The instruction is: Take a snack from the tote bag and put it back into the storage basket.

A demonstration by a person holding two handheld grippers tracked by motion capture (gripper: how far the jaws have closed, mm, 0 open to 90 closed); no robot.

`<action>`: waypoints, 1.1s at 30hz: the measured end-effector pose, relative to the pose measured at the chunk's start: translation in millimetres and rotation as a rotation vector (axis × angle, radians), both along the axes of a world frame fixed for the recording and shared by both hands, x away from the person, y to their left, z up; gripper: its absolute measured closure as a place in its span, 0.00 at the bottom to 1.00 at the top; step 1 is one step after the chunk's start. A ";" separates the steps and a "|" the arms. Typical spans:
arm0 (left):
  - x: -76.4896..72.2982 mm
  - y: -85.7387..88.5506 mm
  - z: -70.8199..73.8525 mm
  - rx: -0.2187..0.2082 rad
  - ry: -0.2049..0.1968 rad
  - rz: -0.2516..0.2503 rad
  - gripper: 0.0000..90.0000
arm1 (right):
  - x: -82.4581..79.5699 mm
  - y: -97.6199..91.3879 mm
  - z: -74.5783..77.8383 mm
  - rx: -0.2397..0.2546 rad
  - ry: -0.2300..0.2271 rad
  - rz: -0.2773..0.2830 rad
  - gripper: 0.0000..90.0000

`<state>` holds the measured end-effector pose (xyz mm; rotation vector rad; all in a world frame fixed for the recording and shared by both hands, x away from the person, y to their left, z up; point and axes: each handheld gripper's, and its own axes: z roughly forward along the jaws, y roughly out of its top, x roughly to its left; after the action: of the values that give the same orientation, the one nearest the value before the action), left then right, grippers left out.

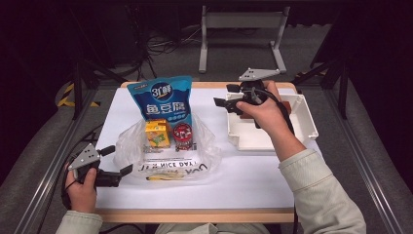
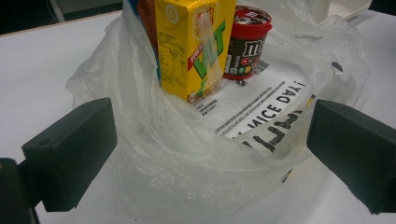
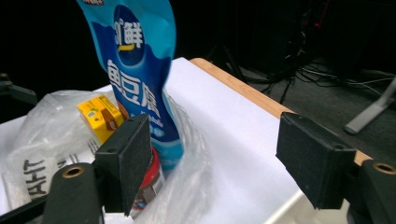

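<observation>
The clear plastic bag (image 1: 165,146) lies crumpled and open on the white table (image 1: 243,170), black lettering on its flattened front. Nearest, the left tool (image 1: 117,161) sits at the bag's left edge, jaws wide, film bulging between them unpinched. Inside the bag stand a yellow drink carton (image 1: 157,133) and a red-lidded candy tub (image 1: 183,135); behind them rises a tall blue snack pouch (image 1: 163,99). Right of the bag, over a white tray (image 1: 307,122), the right tool (image 1: 225,102) is wide and empty
</observation>
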<state>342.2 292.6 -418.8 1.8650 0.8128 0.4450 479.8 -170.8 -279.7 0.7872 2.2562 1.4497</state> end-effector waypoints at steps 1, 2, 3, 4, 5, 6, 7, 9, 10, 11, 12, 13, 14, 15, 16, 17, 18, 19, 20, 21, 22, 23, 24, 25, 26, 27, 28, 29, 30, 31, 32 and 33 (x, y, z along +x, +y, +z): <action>0.1 0.0 -0.1 -0.001 0.001 0.001 0.02 | 1.7 2.6 0.5 0.005 0.000 0.008 0.30; 0.4 0.1 -0.2 0.000 0.001 0.000 0.02 | 3.6 5.2 0.8 0.011 0.002 0.018 0.29; 0.6 0.1 -0.4 0.000 0.002 0.000 0.02 | 5.7 7.9 0.9 0.018 0.004 0.029 0.29; 0.6 0.2 -0.3 0.000 0.005 -0.001 0.02 | 7.8 10.5 0.9 0.027 0.006 0.042 0.29; 1.0 0.5 -0.4 -0.002 0.003 -0.003 0.02 | 10.0 13.0 0.6 0.042 0.009 0.055 0.28; 1.0 0.3 -0.7 -0.009 0.005 0.000 0.02 | 12.8 16.3 0.1 0.051 0.016 0.070 0.28; 1.0 0.3 -0.7 -0.009 0.005 0.000 0.02 | 15.3 19.7 -0.1 0.057 0.014 0.086 0.28; 1.3 0.2 -0.8 -0.015 0.008 0.000 0.02 | 17.3 22.6 -0.3 0.060 0.012 0.098 0.27; 1.7 0.6 -0.7 -0.008 0.008 -0.001 0.02 | 19.6 26.3 -0.7 0.061 0.011 0.109 0.26; 2.7 0.5 -0.9 -0.006 0.002 -0.005 0.02 | 21.8 29.9 -1.2 0.058 0.009 0.120 0.26; 2.7 0.0 -1.1 -0.011 0.007 -0.003 0.02 | 23.9 33.6 -1.9 0.056 0.006 0.128 0.26; 3.0 -0.2 -1.3 -0.014 0.006 -0.002 0.02 | 25.0 36.5 -2.7 0.058 0.006 0.134 0.26; 3.1 -0.4 -1.4 -0.018 0.007 -0.002 0.02 | 26.4 39.2 -3.8 0.059 0.006 0.142 0.26; 3.5 -0.2 -1.3 -0.016 0.005 -0.004 0.02 | 27.3 41.1 -4.5 0.056 0.007 0.144 0.26; 3.8 -0.1 -1.3 -0.016 0.007 -0.007 0.02 | 28.6 43.6 -5.7 0.052 0.008 0.149 0.25; 4.1 0.1 -1.3 -0.015 0.006 -0.008 0.02 | 29.6 45.9 -6.7 0.046 0.008 0.155 0.25; 4.0 -0.1 -1.4 -0.020 0.009 -0.006 0.02 | 30.8 48.8 -7.9 0.041 0.008 0.160 0.25; 4.1 -0.2 -1.4 -0.020 0.009 -0.007 0.02 | 31.9 51.0 -8.8 0.038 0.007 0.167 0.25; 4.4 0.0 -1.2 -0.015 0.006 -0.010 0.02 | 32.9 53.7 -9.5 0.037 0.008 0.173 0.25; 4.4 0.0 -1.2 -0.015 0.006 -0.010 0.02 | 32.9 53.7 -9.5 0.037 0.008 0.173 0.25; 4.5 0.1 -1.2 -0.014 0.005 -0.011 0.02 | 34.3 58.1 -10.0 0.037 0.004 0.186 0.24; 4.4 0.0 -1.3 -0.016 0.004 -0.010 0.02 | 34.5 59.9 -10.2 0.040 0.003 0.192 0.24; 3.8 -0.2 -1.3 -0.024 0.009 -0.007 0.02 | 34.6 61.7 -10.5 0.040 0.002 0.200 0.24; 3.8 -0.2 -1.3 -0.024 0.009 -0.007 0.02 | 34.6 61.7 -10.5 0.040 0.002 0.200 0.24; 3.5 0.0 -1.1 -0.022 0.010 -0.006 0.02 | 34.7 63.2 -10.9 0.042 0.003 0.207 0.23; 3.3 0.1 -1.1 -0.021 0.007 -0.008 0.02 | 35.2 65.7 -11.7 0.042 0.003 0.216 0.23; 2.7 0.3 -0.9 -0.019 0.008 -0.008 0.02 | 35.9 67.7 -12.3 0.040 0.003 0.221 0.23; 2.3 0.7 -0.7 -0.019 0.007 -0.007 0.02 | 36.7 70.3 -13.1 0.043 0.002 0.226 0.23; 1.6 0.4 -0.9 -0.028 0.012 -0.004 0.02 | 38.0 73.7 -14.2 0.043 0.001 0.233 0.23; 1.1 0.7 -0.6 -0.028 0.014 -0.002 0.02 | 38.7 76.1 -15.1 0.045 0.003 0.238 0.23; 1.1 0.9 -0.5 -0.028 0.013 -0.003 0.02 | 40.0 80.4 -17.0 0.040 0.005 0.244 0.23; 1.0 1.3 -0.3 -0.022 0.009 -0.005 0.02 | 41.1 83.8 -18.5 0.032 0.004 0.251 0.23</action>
<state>343.2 293.9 -419.1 1.8493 0.8157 0.4234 520.9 -87.0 -298.2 0.5302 2.4097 1.5971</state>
